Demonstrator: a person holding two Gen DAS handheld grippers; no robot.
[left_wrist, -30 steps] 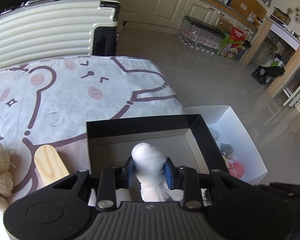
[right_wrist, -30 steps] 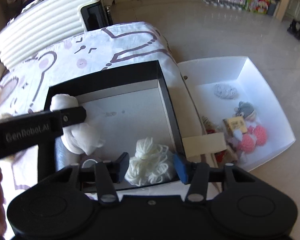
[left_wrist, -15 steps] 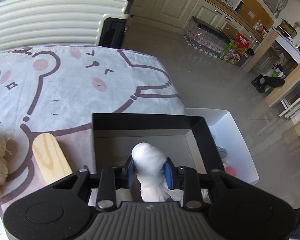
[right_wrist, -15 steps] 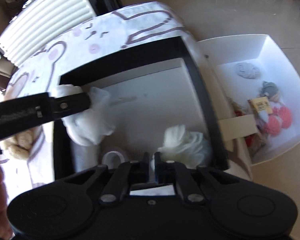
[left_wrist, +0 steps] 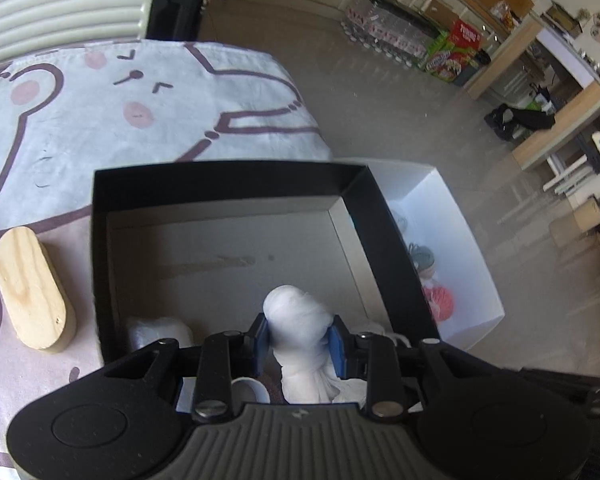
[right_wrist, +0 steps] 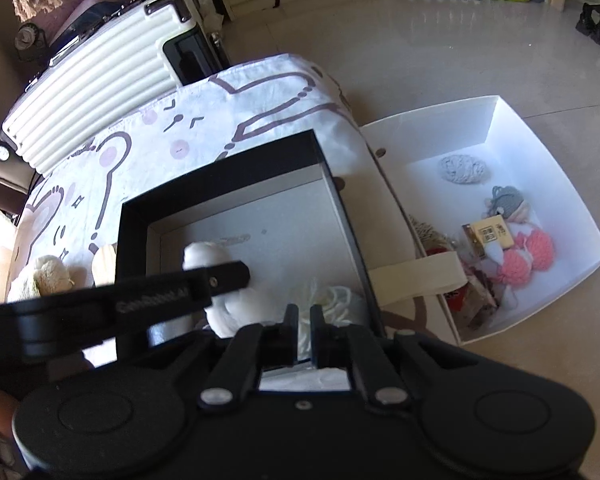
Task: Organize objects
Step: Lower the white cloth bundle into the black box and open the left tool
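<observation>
A black box (left_wrist: 228, 176) with a pale floor stands on the cartoon-print cloth (left_wrist: 100, 120). My left gripper (left_wrist: 300, 336) is shut on a white cloth bundle (left_wrist: 296, 316), which it holds over the near part of the box. The right wrist view shows the same bundle (right_wrist: 208, 254) beside the left gripper's finger (right_wrist: 224, 276). My right gripper (right_wrist: 302, 322) is at the box's near right corner. Its jaws are almost together and just starting to open, with strands of the white yarn bundle (right_wrist: 336, 300) pinched between them.
A wooden oval block (left_wrist: 28, 288) lies left of the box, with a beige plush toy (right_wrist: 44, 276) beyond it. A white box (right_wrist: 540, 152) holding several small knitted toys stands on the floor to the right. A cream suitcase (right_wrist: 100, 92) stands behind the cloth.
My right gripper went from open around the yarn to nearly shut on it. My left gripper sank toward the box with the cloth bundle still in it.
</observation>
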